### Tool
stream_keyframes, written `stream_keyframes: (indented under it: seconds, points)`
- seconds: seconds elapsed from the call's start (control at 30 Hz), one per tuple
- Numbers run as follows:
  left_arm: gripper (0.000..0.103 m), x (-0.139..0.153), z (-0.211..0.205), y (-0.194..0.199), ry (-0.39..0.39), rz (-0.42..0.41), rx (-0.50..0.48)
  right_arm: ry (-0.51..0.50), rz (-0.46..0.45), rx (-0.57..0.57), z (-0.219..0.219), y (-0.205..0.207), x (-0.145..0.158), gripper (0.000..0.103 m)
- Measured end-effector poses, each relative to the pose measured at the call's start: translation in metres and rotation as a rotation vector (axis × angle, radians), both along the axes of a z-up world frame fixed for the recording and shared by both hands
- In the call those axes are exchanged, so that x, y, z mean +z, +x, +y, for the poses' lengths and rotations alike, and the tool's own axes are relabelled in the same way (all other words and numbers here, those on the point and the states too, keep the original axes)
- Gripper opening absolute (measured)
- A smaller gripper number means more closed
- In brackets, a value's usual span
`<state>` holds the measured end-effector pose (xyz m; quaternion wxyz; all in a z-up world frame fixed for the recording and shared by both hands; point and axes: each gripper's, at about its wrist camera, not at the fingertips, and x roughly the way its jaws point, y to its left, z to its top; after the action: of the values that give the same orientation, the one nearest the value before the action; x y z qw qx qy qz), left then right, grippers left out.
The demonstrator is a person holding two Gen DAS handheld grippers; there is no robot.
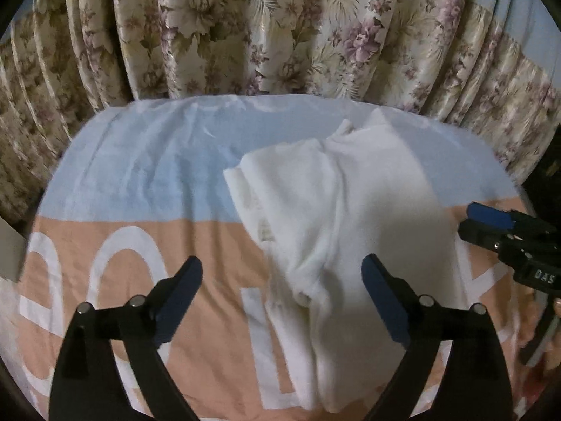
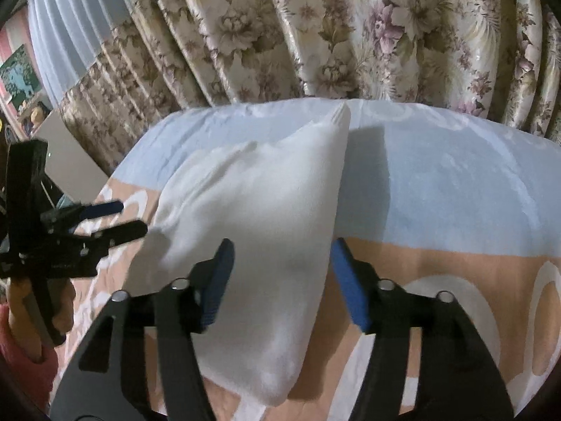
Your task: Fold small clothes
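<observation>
i'm looking down on the bedsheet (image 1: pixel 140 189), blue at the far end and peach with big white letters near me, with the floral curtain (image 1: pixel 280 28) hanging behind it. the white garment (image 1: pixel 350 210) lies on that sheet, folded into a long narrow shape running away from me, its thicker layers bunched on one side. my left gripper (image 1: pixel 282 273) hangs over its near end with jaws spread wide and nothing pinched. my right gripper (image 2: pixel 280 263) straddles the garment's edge, jaws apart, pads off the cloth. i judge both are let go so the fold can settle before the next 1.
</observation>
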<state>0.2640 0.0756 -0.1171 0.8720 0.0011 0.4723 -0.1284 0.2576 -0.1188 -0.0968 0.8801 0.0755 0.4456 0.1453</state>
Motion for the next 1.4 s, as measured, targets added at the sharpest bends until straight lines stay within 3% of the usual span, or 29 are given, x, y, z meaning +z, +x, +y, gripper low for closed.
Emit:
stream_keyframes:
  seconds: [0.27, 0.53, 0.63, 0.7, 0.77, 1.07, 1.4]
  points:
    - [0.093, -0.038, -0.007, 0.017, -0.001, 0.088, -0.003, -0.015, 0.000, -0.021, -0.004, 0.012, -0.004, 0.061]
    - [0.094, -0.056, 0.001, 0.026, -0.134, 0.130, 0.003, -0.017, 0.014, -0.040, -0.010, 0.015, -0.011, 0.061]
    - [0.093, -0.056, -0.003, 0.021, -0.125, 0.112, -0.008, -0.018, 0.018, -0.033, -0.008, 0.016, -0.013, 0.061]
    - [0.088, -0.056, -0.008, 0.019, -0.118, 0.106, -0.022, -0.017, 0.020, -0.030, -0.006, 0.016, -0.015, 0.061]
    - [0.064, -0.054, -0.013, 0.016, -0.149, 0.109, -0.058, -0.013, 0.024, -0.025, -0.004, 0.018, -0.017, 0.061]
    - [0.048, -0.045, -0.018, 0.020, -0.071, 0.126, -0.135, 0.018, 0.043, -0.018, 0.002, 0.019, -0.025, 0.061]
    - [0.047, -0.044, -0.026, 0.017, -0.009, 0.095, -0.156, 0.028, 0.051, -0.014, 0.009, 0.028, -0.036, 0.066]
